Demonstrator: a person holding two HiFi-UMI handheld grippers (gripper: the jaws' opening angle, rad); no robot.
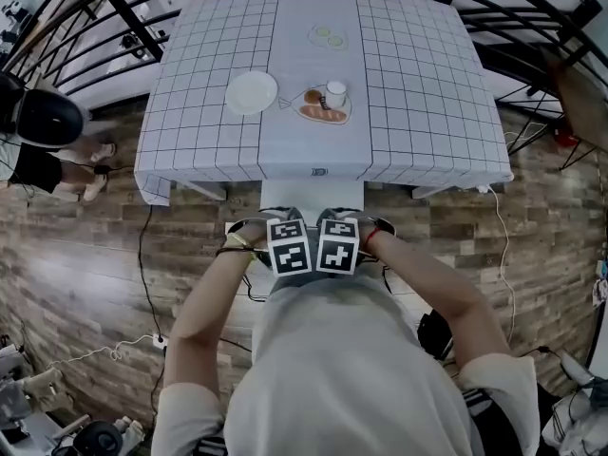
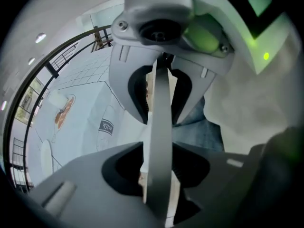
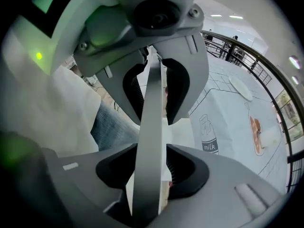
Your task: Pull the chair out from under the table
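Note:
The white chair (image 1: 312, 196) is tucked under the near edge of the table (image 1: 427, 112), which wears a checked cloth. Both grippers hang side by side over the chair's back and point steeply down, their marker cubes touching. The chair's grey top rail (image 2: 159, 127) runs straight between the jaws of my left gripper (image 2: 159, 175), with thin slivers of floor showing beside it. My right gripper (image 3: 149, 175) straddles the same rail (image 3: 151, 127) with a gap on each side. In the head view the left gripper (image 1: 288, 243) and right gripper (image 1: 337, 243) hide the rail.
A white plate (image 1: 252, 92) and a printed food mat (image 1: 323, 105) lie on the table. Black railings (image 1: 114, 17) curve round behind it. Cables (image 1: 142, 283) and a power strip (image 1: 157, 342) lie on the wooden floor at left. Another person (image 1: 43, 122) stands at far left.

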